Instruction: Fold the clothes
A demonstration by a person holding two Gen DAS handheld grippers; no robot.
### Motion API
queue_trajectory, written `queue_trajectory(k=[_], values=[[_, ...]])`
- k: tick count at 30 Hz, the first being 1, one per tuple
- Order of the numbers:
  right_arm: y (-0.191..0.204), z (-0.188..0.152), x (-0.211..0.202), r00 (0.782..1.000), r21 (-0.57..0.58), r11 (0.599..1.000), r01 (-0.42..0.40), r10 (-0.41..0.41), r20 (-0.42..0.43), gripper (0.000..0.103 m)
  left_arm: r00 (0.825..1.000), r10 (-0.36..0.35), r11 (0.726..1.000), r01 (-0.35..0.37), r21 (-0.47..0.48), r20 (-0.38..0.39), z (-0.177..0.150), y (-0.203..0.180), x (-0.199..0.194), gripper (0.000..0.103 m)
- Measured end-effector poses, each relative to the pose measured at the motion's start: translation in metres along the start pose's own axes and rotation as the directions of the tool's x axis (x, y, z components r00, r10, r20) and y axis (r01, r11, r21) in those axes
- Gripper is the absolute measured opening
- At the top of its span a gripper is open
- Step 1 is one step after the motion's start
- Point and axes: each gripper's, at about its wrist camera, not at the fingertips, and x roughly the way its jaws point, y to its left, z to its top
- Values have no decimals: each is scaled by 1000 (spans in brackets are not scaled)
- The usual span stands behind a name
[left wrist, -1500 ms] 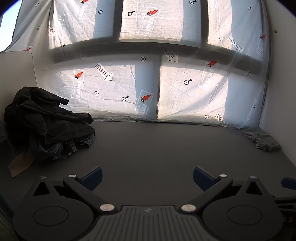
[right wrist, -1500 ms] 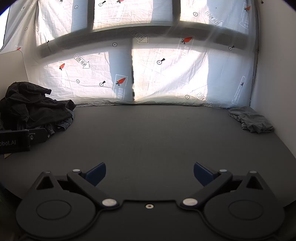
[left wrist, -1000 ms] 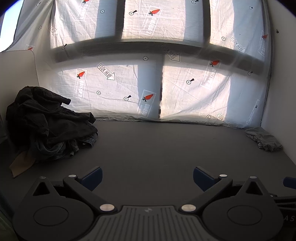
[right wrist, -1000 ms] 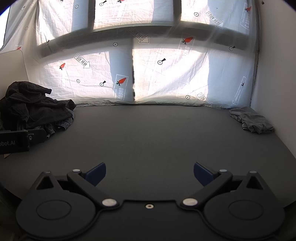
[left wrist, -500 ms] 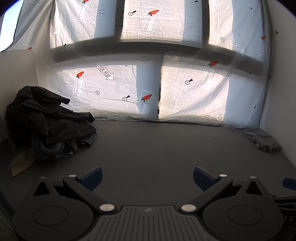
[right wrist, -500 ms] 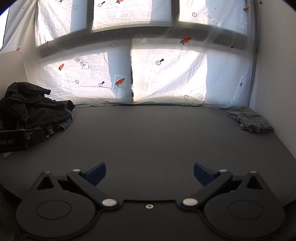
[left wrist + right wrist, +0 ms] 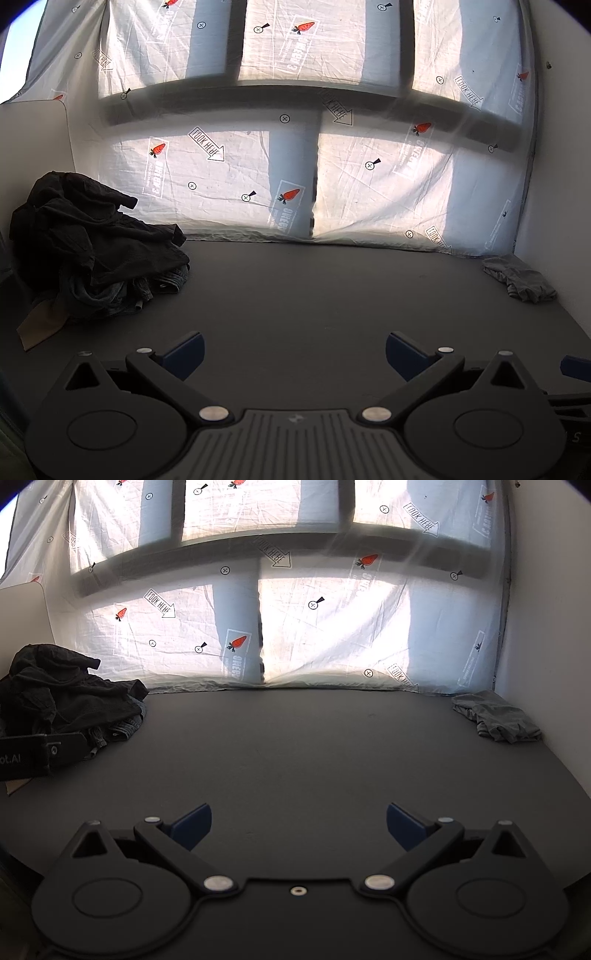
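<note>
left gripper [image 7: 293, 352]: hovering low over the near edge of the table [image 7: 314, 295], fingers spread wide, gripping nothing, aiming at the far curtain [image 7: 369, 184]
right gripper [image 7: 299, 823]: sitting level beside it, same aim, fingers spread wide, gripping nothing
pile [image 7: 92, 251]: dark clothes lying heaped at the far left, touching neither gripper; denim peeking out at its right base
grey garment [image 7: 517, 278]: lying crumpled in the far right corner against the wall, well apart from the pile
table centre: lying bare between the two
vs earlier: both views wobbling only slightly over the last 1.5 s; fingers staying spread, clothes not shifting
hidden: the left gripper's body is covering the pile's near edge in the right wrist view; a brown flat piece [image 7: 40, 326] is sticking out under the pile, can't tell what it is; the number of garments in the pile is unreadable
</note>
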Motion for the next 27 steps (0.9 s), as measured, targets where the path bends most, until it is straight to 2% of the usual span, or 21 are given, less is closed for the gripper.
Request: queue_trajectory(k=[16,27], values=[[1,-3,-2,1000,5,1000,15,-15,7,102,1000,0,1000,0,5,-1,3,-6,1,103],[-5,-2,8,1000,11,1000,22,-22,-19,102,1000,-6,1000,6,7,-31,2,-13,14,103]])
